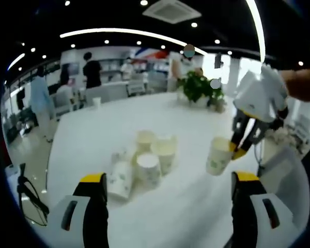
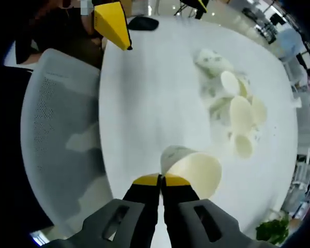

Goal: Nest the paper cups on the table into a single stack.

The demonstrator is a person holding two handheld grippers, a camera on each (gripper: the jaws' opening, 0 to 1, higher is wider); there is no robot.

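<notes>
White paper is pinched at its rim between the pressed-together jaws of the right gripper (image 2: pixel 161 181): one cup (image 2: pixel 194 170), held clear above the table (image 2: pixel 144 93), mouth turned toward the camera, its long axis running away from the jaws toward one o'clock in the right gripper view. In the left gripper view the same cup (image 1: pixel 217 155) hangs near upright at three o'clock, well apart from the cluster (image 1: pixel 142 163).

That cluster, several loose cups, some upright and at least one tipped on its side, lies at about one o'clock from the held cup in the right gripper view (image 2: pixel 232 103), nearer the table's middle than its edges.

The left gripper (image 1: pixel 168 188) stands spread and empty, the cluster dead ahead at twelve o'clock, so it is likely the nearer one for steadying a target.

My judgement: the held cup must travel over bare tabletop and come down mouth-up into an upright cup. Open room lies all around.
</notes>
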